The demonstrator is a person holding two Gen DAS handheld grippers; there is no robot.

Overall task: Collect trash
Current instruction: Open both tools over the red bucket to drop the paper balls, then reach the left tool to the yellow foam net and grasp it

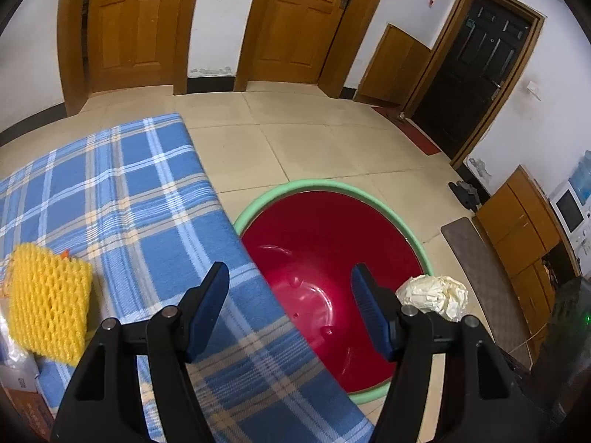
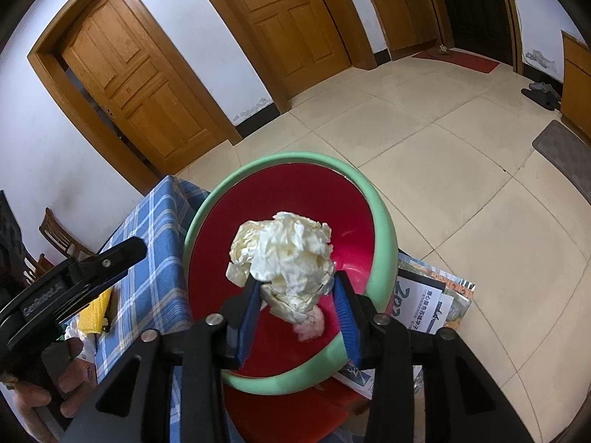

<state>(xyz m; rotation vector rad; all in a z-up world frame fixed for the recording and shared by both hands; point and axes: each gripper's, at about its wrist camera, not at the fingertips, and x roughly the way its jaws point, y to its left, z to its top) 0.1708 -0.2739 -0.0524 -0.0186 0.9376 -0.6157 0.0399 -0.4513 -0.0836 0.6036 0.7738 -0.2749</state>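
while yellow foam netting [image 1: 50, 304] remains on the plaid table [image 1: 122, 199], left gripper [image 1: 290, 312] stands wide and empty; right gripper [image 2: 295, 304], partly parted, carries crumpled paper [image 2: 284, 254] above the red basin [image 2: 288, 365], not yet dropped.

paper ball [image 2: 282, 258]: crumpled, cream-white, a loose wad; sits between the jaws of the right gripper [image 2: 295, 297], above the basin's red inside.
basin [image 2: 384, 229]: round, red inside with a pale green rim; stands on the floor just beside the edge of the plaid-covered bench.
pink scrap [image 2: 312, 326]: small, pale wad lying inside the basin, below the paper ball.
foam net [image 1: 48, 301]: yellow mesh sleeve, lying flat on the bench, well apart from the basin.
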